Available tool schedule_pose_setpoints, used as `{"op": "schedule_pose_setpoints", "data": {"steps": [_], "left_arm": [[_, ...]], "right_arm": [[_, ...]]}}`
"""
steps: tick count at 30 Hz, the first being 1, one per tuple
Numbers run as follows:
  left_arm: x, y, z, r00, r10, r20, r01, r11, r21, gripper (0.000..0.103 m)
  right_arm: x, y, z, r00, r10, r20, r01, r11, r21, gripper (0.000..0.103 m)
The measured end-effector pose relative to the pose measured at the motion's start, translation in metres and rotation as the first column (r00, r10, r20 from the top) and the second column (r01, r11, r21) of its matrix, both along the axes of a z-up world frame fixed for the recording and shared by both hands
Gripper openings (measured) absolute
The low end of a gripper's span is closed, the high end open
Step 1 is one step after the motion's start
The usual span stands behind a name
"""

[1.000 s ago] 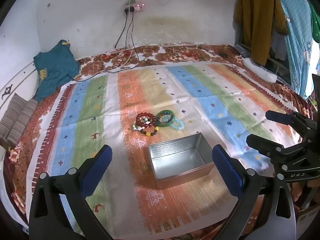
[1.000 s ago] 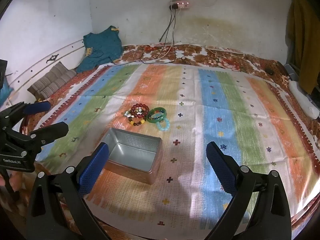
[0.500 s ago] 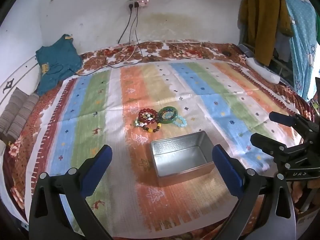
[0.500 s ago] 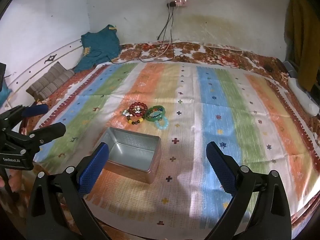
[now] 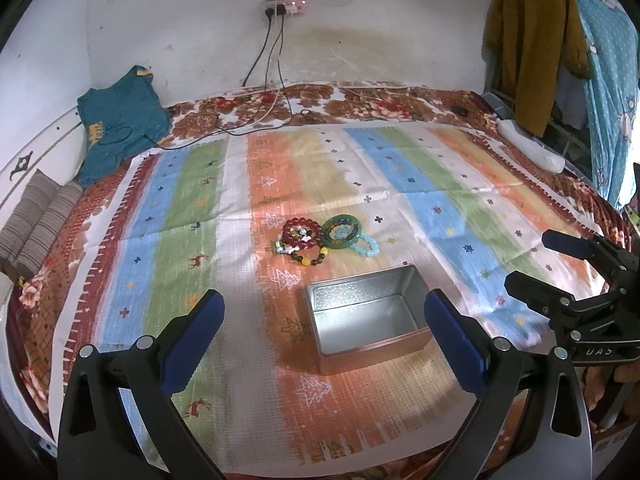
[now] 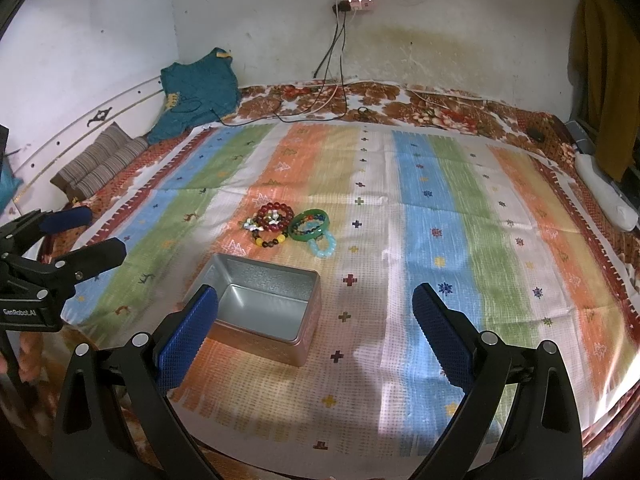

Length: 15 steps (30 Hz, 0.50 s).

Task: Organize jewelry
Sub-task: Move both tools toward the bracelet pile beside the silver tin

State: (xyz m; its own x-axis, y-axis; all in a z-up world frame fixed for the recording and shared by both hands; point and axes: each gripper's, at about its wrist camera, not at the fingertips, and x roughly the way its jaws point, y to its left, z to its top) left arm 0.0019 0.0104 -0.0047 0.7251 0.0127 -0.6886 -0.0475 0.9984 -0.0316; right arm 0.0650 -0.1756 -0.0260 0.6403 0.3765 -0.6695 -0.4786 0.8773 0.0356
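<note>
An empty silver tin box (image 5: 366, 314) (image 6: 262, 306) sits open on the striped cloth. Just beyond it lies a pile of bracelets: red beads (image 5: 299, 233) (image 6: 275, 216), a green bangle (image 5: 342, 231) (image 6: 310, 226), a light blue bead bracelet (image 5: 366, 245) (image 6: 323, 246) and a brown-and-yellow one (image 5: 310, 258). My left gripper (image 5: 324, 330) is open and empty, above the near side of the box; it also shows at the left in the right wrist view (image 6: 82, 234). My right gripper (image 6: 316, 328) is open and empty, right of the box; it shows in the left wrist view (image 5: 540, 258).
The striped cloth (image 5: 440, 208) covers a floral bed against a white wall. A teal shirt (image 5: 116, 128) and striped pillows (image 5: 36, 220) lie at the left. Cables (image 5: 276, 80) hang from a power strip. Clothes (image 5: 532, 40) hang at the right, a white object (image 5: 532, 150) below them.
Both grippers have risen and tilted slightly, so the box and bracelets sit a little lower in the views. Nothing was picked up; both stay open.
</note>
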Motion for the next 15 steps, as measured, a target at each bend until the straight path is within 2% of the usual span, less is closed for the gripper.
{"op": "schedule_pose_setpoints", "data": {"steps": [15], "left_arm": [[0.006, 0.0045, -0.0025, 0.999, 0.022, -0.032, -0.023, 1.0, -0.011, 0.097]], "right_arm": [[-0.0002, -0.0023, -0.0059, 1.0, 0.001, -0.009, -0.001, 1.0, -0.01, 0.099]]}}
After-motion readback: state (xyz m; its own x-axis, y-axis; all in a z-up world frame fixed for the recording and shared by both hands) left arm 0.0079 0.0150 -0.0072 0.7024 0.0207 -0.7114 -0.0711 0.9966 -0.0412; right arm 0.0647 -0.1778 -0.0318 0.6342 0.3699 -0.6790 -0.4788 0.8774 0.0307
